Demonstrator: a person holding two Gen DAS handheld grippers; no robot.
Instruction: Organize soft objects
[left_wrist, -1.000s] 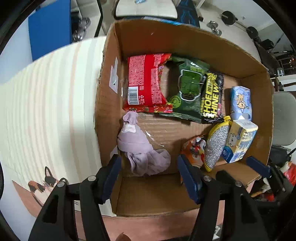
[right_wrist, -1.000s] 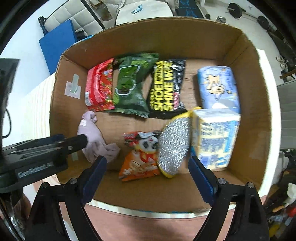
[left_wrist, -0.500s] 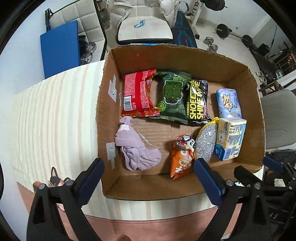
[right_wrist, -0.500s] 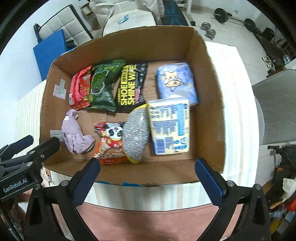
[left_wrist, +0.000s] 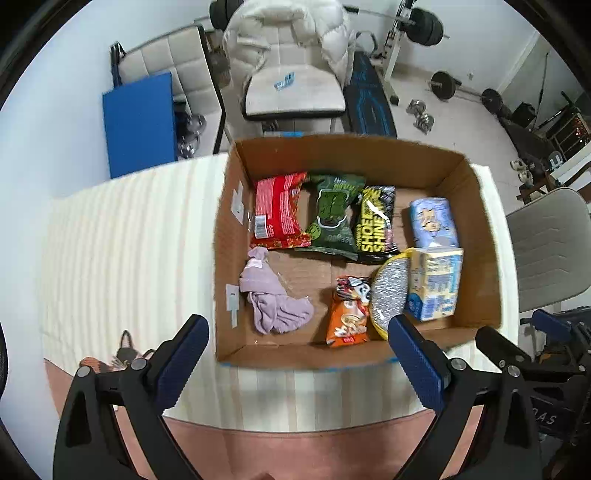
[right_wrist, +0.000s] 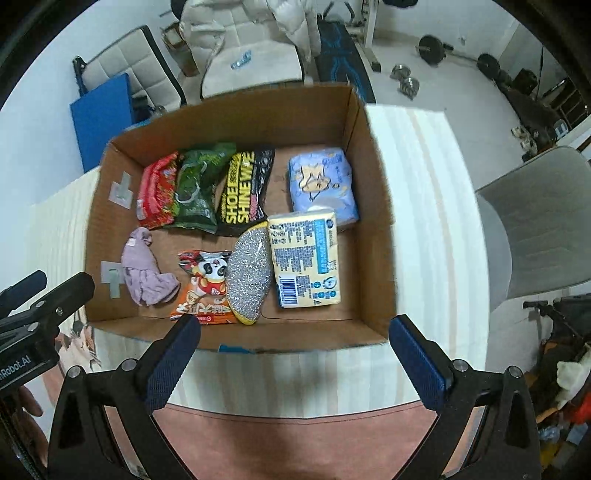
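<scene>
Cardboard box (left_wrist: 480, 236) holds every soft item; keep both hand-held grippers, left (left_wrist: 297, 363) and right (right_wrist: 293, 365), wide open, empty, clear of its near wall.

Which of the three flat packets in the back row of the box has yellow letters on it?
The black packet, rightmost of the three: the red packet and green packet lack them.

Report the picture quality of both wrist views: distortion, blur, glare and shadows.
Left wrist view: strong fisheye bending with black corners; the cardboard box edges are slightly smeared, its contents readable; no harsh glare. Right wrist view: same curved distortion; soft blur on the box's right wall and the striped tabletop; print on the yellow pack is smeared; a dim shadow lies under the box's near edge.
</scene>
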